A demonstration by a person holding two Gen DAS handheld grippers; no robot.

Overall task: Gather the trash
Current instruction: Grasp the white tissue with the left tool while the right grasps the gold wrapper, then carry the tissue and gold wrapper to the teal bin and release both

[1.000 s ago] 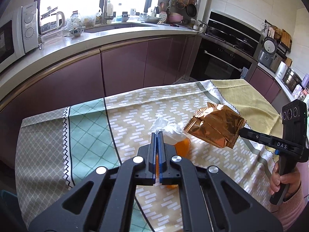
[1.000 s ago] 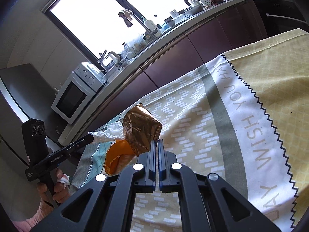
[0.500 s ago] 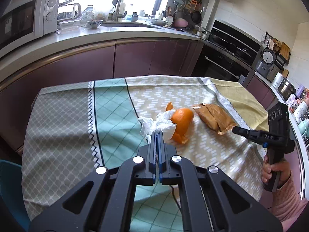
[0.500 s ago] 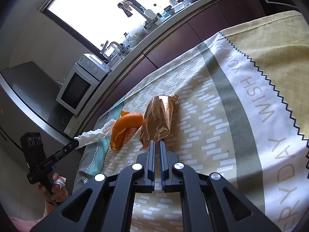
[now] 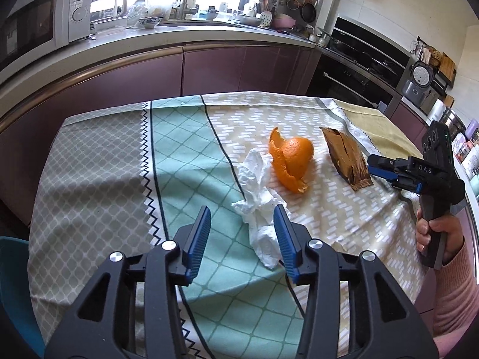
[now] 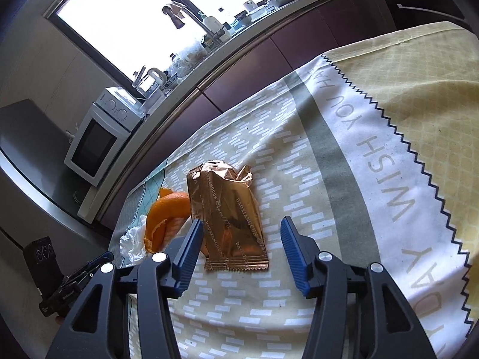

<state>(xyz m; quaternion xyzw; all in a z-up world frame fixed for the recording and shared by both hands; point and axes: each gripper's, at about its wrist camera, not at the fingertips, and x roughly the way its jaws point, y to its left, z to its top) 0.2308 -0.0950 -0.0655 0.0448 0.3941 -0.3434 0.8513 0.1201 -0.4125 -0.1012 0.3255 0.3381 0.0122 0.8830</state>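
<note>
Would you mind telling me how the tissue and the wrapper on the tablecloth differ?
The tissue is white, soft and crumpled into a loose heap; the wrapper is shiny copper foil, printed, and lies nearly flat. The tissue lies left of the orange peel, the wrapper right of it. Both rest loose on the tablecloth, unheld.

A home kitchen, lived in. Curved countertop (image 5: 125,42) over plum-coloured cabinet fronts (image 5: 215,68), with a white microwave (image 5: 45,21), a clear kettle (image 5: 110,6) and a tap (image 6: 176,15) under a bright window (image 6: 143,12). Built-in black oven (image 5: 350,83) in the corner, pans and utensils hung on the wall above (image 5: 299,3), and what looks like a rice cooker (image 5: 419,80) on a side shelf – small at the fisheye's edge. In front, a table under a patterned cloth (image 5: 185,155) printed with words – domestic, not commercial.
</note>
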